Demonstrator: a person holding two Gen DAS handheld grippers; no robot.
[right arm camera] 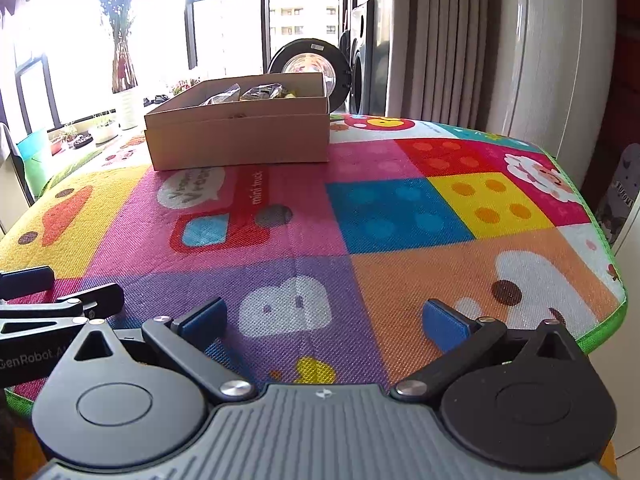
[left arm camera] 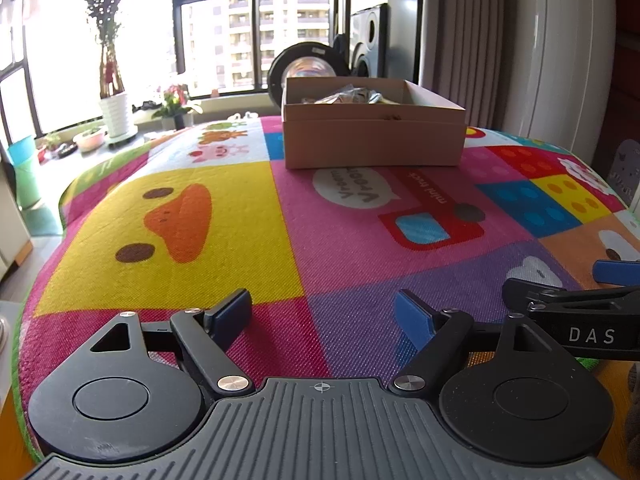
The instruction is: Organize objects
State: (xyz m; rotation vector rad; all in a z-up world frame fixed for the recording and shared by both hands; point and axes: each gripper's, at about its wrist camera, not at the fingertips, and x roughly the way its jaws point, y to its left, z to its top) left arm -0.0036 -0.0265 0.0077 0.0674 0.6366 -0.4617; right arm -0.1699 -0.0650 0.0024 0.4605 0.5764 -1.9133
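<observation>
A brown cardboard box [left arm camera: 372, 140] [right arm camera: 238, 140] stands open at the far side of the colourful play mat [left arm camera: 248, 216] [right arm camera: 400, 216]. Crinkled clear packets [left arm camera: 352, 95] [right arm camera: 260, 91] lie inside it. My left gripper [left arm camera: 324, 318] is open over the near edge of the mat, nothing between its blue pads. My right gripper [right arm camera: 326, 320] is open too, also near the front edge, with nothing in it. Each gripper shows at the side of the other's view: the right one [left arm camera: 580, 288], the left one [right arm camera: 52, 292]. The box is well ahead of both.
Beyond the mat are a window, a potted tree in a white pot [left arm camera: 114, 112], small plants [left arm camera: 176, 104], a washing machine with its round door open [right arm camera: 308, 66] and grey curtains [right arm camera: 440, 40]. The mat's green edge [right arm camera: 600, 240] drops off at the right.
</observation>
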